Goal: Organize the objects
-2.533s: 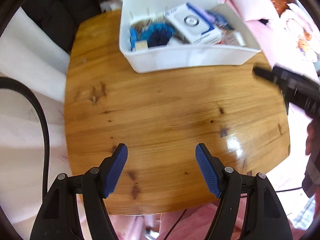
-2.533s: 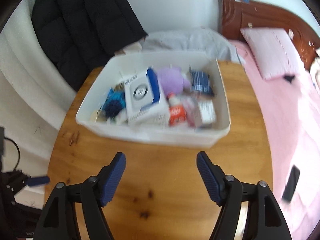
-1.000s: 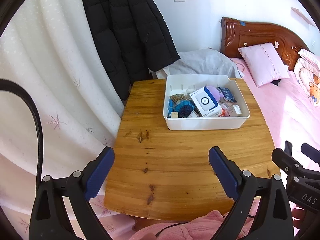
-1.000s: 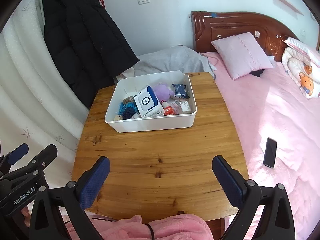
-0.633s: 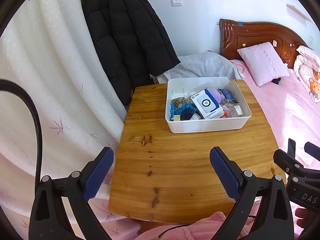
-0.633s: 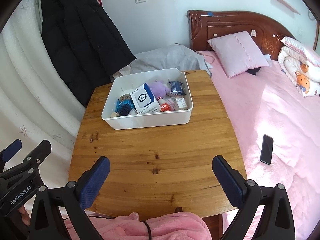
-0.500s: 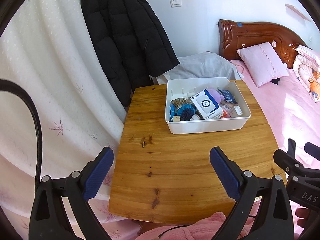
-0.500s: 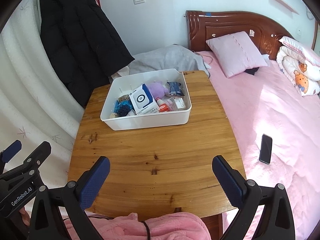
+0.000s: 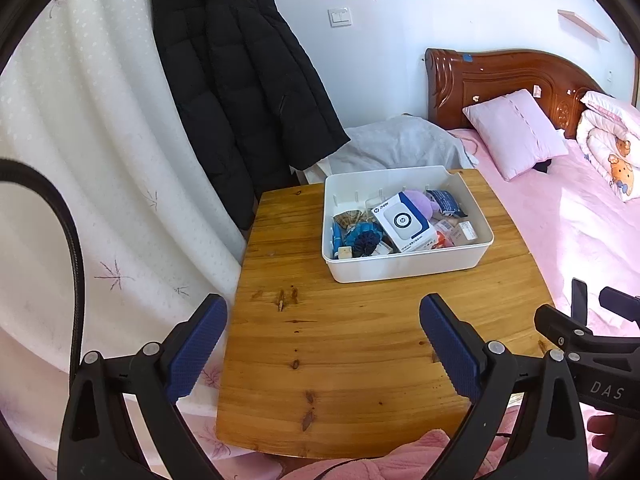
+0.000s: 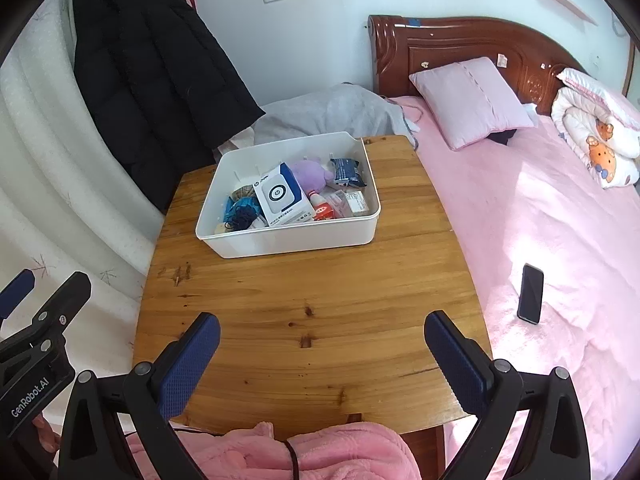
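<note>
Left gripper (image 9: 322,338), blue-padded jaws spread wide and empty, hangs over the near edge of the square wooden table (image 9: 360,340); the white rectangular plastic bin (image 9: 404,266) full of small items, including a white-and-blue box (image 9: 404,222), sits on the table's far right part. Right gripper (image 10: 322,356), likewise wide open and holding nothing, is above the near edge, bin (image 10: 296,242) well ahead, black phone (image 10: 530,293) on the pink bed (image 10: 560,220).
</note>
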Motion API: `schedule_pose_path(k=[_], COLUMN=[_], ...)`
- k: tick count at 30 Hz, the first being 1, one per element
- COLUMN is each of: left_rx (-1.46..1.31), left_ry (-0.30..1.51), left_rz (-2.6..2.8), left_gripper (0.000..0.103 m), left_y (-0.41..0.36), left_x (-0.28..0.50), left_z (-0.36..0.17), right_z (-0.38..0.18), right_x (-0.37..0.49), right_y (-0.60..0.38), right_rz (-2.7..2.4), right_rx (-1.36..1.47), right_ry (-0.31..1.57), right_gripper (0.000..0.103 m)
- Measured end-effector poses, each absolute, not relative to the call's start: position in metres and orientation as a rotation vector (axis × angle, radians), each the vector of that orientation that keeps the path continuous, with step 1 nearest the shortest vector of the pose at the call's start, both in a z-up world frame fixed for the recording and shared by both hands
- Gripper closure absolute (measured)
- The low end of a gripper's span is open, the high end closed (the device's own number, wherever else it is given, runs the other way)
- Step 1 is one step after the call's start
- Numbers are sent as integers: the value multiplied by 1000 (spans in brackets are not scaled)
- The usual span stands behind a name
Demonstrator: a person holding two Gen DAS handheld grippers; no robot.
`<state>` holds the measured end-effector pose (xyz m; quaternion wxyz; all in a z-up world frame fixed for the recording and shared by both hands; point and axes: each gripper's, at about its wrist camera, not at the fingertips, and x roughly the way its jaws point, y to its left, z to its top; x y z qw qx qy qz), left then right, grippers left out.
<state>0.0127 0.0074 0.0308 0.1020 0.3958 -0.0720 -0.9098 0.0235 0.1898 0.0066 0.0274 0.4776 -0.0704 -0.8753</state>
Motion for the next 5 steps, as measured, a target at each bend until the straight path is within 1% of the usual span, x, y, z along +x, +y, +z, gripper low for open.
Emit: schedule_pose_path(k=[5], left_rx=[1183], left_ry=[-237], left_rz=[-2688], left_gripper=[5], left_y=[11], left_x=[10], left_z=[28], right_z=[5], right_x=[22], right_y=[193], right_rz=[-2696], right_rx=[1497], right_ry=[-233], right_gripper=[1])
